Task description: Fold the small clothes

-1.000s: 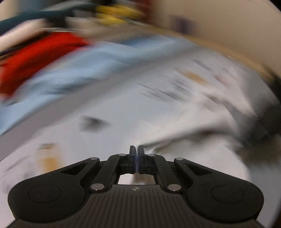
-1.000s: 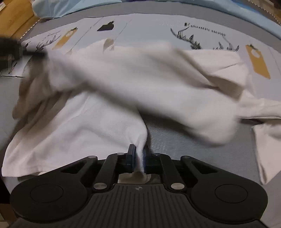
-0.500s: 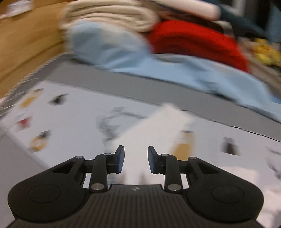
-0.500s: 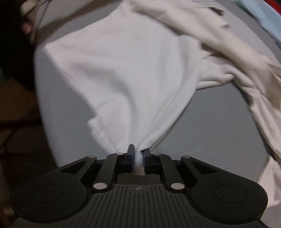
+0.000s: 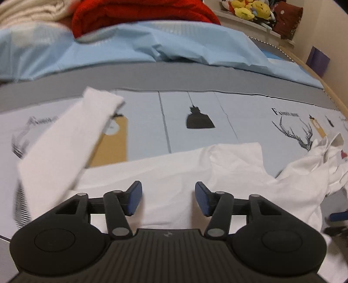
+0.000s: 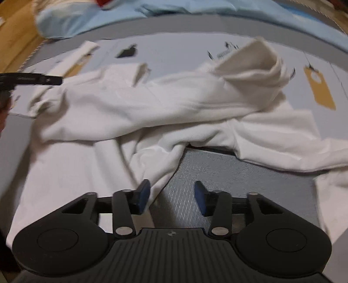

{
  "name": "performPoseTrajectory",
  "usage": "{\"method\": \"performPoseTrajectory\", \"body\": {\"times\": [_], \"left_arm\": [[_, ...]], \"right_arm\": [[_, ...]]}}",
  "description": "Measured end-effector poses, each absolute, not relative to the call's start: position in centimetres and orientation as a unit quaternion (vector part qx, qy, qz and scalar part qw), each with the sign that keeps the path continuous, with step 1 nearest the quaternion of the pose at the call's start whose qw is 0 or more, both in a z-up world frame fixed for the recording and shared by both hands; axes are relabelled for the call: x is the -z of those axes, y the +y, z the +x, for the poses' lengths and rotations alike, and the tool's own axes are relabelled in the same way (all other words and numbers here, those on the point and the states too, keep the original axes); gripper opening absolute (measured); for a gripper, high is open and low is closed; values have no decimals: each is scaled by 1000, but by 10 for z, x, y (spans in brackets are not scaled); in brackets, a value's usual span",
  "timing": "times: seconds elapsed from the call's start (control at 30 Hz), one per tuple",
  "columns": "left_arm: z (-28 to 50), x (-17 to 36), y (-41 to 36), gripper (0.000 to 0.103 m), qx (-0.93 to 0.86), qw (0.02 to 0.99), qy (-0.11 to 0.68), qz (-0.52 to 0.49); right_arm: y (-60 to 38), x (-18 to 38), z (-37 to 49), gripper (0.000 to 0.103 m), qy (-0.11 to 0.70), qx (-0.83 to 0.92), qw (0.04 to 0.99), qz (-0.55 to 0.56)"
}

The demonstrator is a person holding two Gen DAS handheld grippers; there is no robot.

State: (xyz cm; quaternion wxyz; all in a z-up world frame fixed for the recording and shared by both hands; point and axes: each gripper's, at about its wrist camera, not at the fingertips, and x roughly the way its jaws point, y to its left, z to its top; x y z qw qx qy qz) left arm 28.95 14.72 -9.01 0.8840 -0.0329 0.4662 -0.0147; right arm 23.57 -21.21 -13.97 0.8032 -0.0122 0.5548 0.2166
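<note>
A white long-sleeved garment (image 6: 152,104) lies rumpled on the printed bed cover, its body bunched and one sleeve (image 5: 65,139) stretched out to the left. My left gripper (image 5: 168,200) is open and empty just above the garment's flat white cloth (image 5: 178,174). My right gripper (image 6: 171,196) is open and empty, its left fingertip (image 6: 143,191) beside a fold of the cloth, over grey cover. The left gripper shows as a dark bar at the left edge of the right wrist view (image 6: 30,79).
The pale printed cover (image 5: 239,122) has a grey band (image 5: 174,76) behind it. A light blue sheet (image 5: 152,43), a red blanket (image 5: 141,13) and cream cloth are piled at the back. Plush toys (image 5: 250,10) sit on a far shelf. Wooden floor (image 6: 15,39) lies left.
Both grippers have opened and let go of the white garment, which has dropped onto the cover. The left gripper has swung round to face the sleeve and the garment's upper edge.
</note>
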Motion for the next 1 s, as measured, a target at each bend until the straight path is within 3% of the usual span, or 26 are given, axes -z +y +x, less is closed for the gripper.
{"method": "performPoseTrajectory", "body": {"times": [0.13, 0.17, 0.2, 0.23, 0.27, 0.3, 0.33, 0.37, 0.5, 0.63, 0.7, 0.77, 0.83, 0.93, 1.0], "left_arm": [[299, 108, 141, 59, 23, 874, 485, -31], [300, 110, 142, 53, 24, 871, 490, -24], [300, 114, 141, 42, 28, 867, 498, -16], [301, 119, 141, 4, 34, 859, 510, -9], [301, 123, 143, 1, 34, 855, 518, 2], [300, 124, 145, 0, 28, 858, 513, 16], [298, 123, 147, 0, 14, 857, 513, 35], [298, 124, 152, 0, -8, 856, 514, 57], [294, 123, 199, 0, -70, 847, 526, 24], [290, 106, 210, 3, 8, 862, 504, -56], [289, 100, 198, 15, 45, 871, 486, -62], [288, 100, 180, 39, 66, 878, 471, -51], [289, 105, 164, 50, 81, 878, 470, -43], [292, 121, 142, 49, 90, 869, 487, -24], [292, 131, 130, 25, 85, 863, 498, 21]], "right_arm": [[-213, 152, 257, 54, 566, -160, 808, 50], [-214, 153, 261, 54, 565, -151, 808, 64], [-212, 153, 264, 54, 562, -145, 812, 71], [-209, 153, 267, 54, 558, -142, 815, 74], [-205, 153, 269, 51, 555, -143, 816, 74], [-200, 153, 271, 46, 554, -147, 817, 72], [-195, 153, 271, 20, 553, -154, 816, 70], [-191, 154, 271, 11, 555, -162, 813, 65], [-194, 148, 271, 9, 559, -166, 811, 42], [-216, 134, 266, 8, 567, -160, 808, -7], [-227, 133, 260, 8, 577, -140, 801, -72], [-240, 134, 255, 8, 589, -127, 790, -112], [-249, 137, 248, 8, 599, -132, 777, -142], [-255, 139, 236, 8, 610, -155, 758, -173], [-252, 141, 235, 8, 609, -160, 755, -185]]}}
